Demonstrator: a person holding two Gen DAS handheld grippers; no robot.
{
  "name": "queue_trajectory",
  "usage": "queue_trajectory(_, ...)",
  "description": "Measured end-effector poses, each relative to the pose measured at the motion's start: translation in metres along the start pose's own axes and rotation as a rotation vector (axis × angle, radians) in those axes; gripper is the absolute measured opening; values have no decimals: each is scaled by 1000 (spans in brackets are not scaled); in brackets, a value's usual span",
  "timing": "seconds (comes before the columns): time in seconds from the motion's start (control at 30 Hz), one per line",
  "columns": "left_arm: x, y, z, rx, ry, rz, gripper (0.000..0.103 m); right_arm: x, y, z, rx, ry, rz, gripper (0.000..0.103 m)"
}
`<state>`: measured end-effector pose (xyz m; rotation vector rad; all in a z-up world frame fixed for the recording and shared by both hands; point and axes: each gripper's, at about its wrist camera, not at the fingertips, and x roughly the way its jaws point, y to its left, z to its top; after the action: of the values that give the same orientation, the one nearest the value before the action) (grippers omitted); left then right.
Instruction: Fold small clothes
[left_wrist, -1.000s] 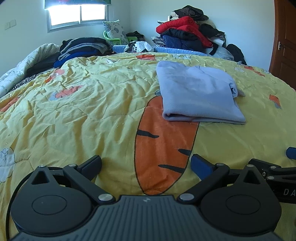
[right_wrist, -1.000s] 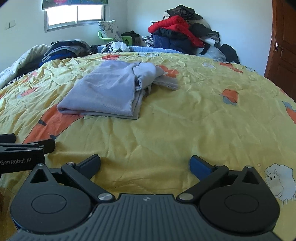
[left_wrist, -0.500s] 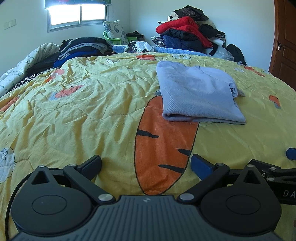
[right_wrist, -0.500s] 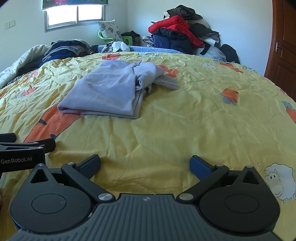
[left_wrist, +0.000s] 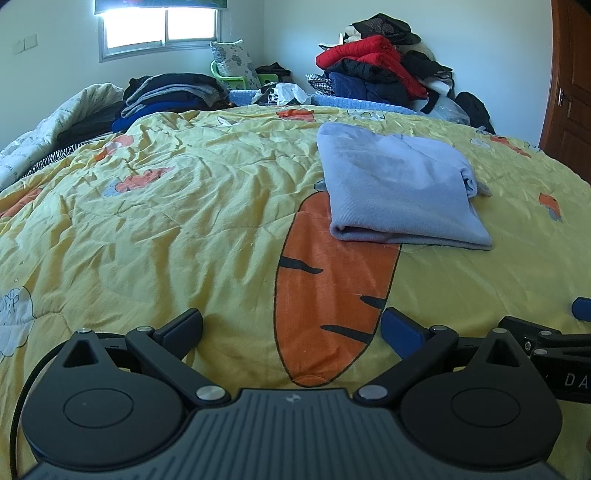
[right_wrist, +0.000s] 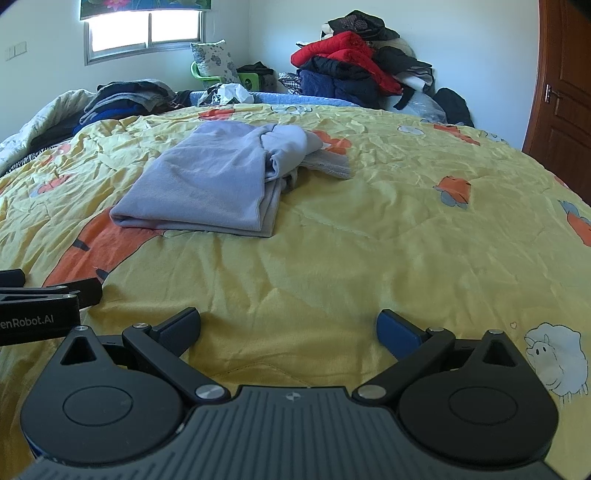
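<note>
A light blue-grey garment (left_wrist: 399, 188) lies folded on the yellow carrot-print bedspread (left_wrist: 184, 221), ahead and to the right in the left wrist view. In the right wrist view the garment (right_wrist: 210, 184) lies ahead to the left, with a bunched sleeve or hood at its right edge. My left gripper (left_wrist: 293, 326) is open and empty, low over the bedspread near its front. My right gripper (right_wrist: 288, 326) is open and empty, also low over the bedspread. Both stand well short of the garment. The two grippers sit side by side.
A pile of folded dark clothes (left_wrist: 170, 92) lies at the far left of the bed. A heap of red, navy and black jackets (left_wrist: 376, 74) stands at the far right against the wall. A wooden door (right_wrist: 561, 103) is at the right.
</note>
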<state>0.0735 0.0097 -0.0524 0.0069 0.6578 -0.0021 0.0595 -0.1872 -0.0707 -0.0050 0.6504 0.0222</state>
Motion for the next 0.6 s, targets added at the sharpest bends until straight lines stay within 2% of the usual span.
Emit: queue_trajectory(0.6, -1, 1, -1, 2, 0, 1, 103, 0, -1, 0, 1, 2, 9, 103)
